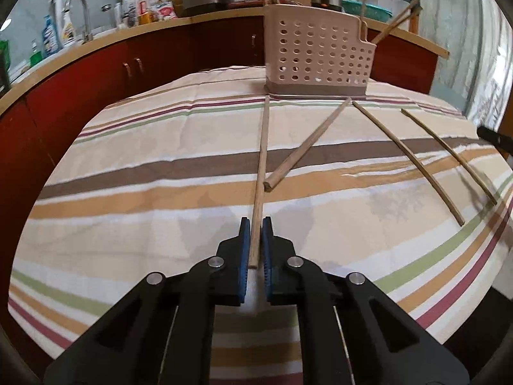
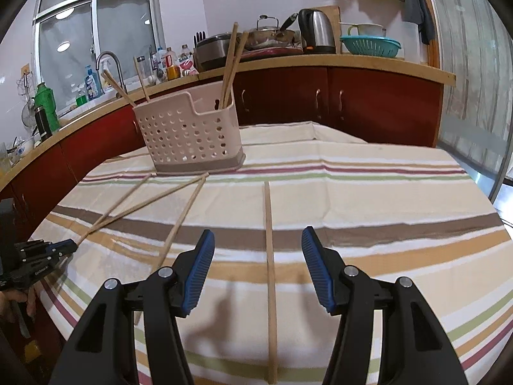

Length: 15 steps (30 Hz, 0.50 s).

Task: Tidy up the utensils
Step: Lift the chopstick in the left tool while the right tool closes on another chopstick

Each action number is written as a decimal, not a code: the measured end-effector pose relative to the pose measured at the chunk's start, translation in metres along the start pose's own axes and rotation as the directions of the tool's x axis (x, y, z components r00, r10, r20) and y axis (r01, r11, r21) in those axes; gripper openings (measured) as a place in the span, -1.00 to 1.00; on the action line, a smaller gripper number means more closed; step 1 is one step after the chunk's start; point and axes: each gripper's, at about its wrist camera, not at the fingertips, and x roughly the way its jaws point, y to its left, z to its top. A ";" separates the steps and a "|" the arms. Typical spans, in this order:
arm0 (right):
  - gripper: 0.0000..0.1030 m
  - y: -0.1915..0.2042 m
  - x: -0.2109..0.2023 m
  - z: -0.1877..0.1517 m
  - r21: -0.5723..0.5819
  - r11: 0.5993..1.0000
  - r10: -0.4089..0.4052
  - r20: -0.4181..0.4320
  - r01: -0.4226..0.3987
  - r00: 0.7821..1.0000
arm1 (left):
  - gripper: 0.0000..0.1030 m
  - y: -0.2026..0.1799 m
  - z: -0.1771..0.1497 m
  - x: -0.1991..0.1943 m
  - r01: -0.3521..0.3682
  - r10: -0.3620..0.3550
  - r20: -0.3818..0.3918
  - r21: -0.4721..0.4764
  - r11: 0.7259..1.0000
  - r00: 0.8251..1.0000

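A pink perforated utensil holder [image 1: 315,56] stands at the far side of the striped table and holds several chopsticks [image 2: 231,64]; it also shows in the right wrist view [image 2: 189,134]. My left gripper [image 1: 256,223] is shut on the near end of a wooden chopstick [image 1: 261,166] that lies pointing at the holder. Three more chopsticks [image 1: 307,144] lie to its right. My right gripper [image 2: 258,240] is open and low over the cloth, with one chopstick [image 2: 270,256] lying between its fingers. The left gripper shows at the left edge of the right wrist view [image 2: 69,246].
The striped tablecloth [image 2: 368,199] covers the table. Behind it runs a red cabinet with a wooden counter [image 2: 336,61] carrying a kettle, pots, a teal colander, bottles and a sink tap. A glass door is at the right.
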 end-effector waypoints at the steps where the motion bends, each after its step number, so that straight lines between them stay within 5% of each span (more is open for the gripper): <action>1: 0.09 -0.001 0.000 -0.002 0.001 1.000 0.001 -0.005 -0.001 1.000 | -0.77 0.000 -0.001 -0.001 -0.001 0.002 0.003 -0.011 1.000 1.000; 15: -0.21 -0.005 -0.001 -0.042 -0.007 1.000 0.027 -0.089 -0.028 0.996 | -0.58 0.001 0.000 0.000 -0.021 0.021 0.000 -0.029 0.999 1.000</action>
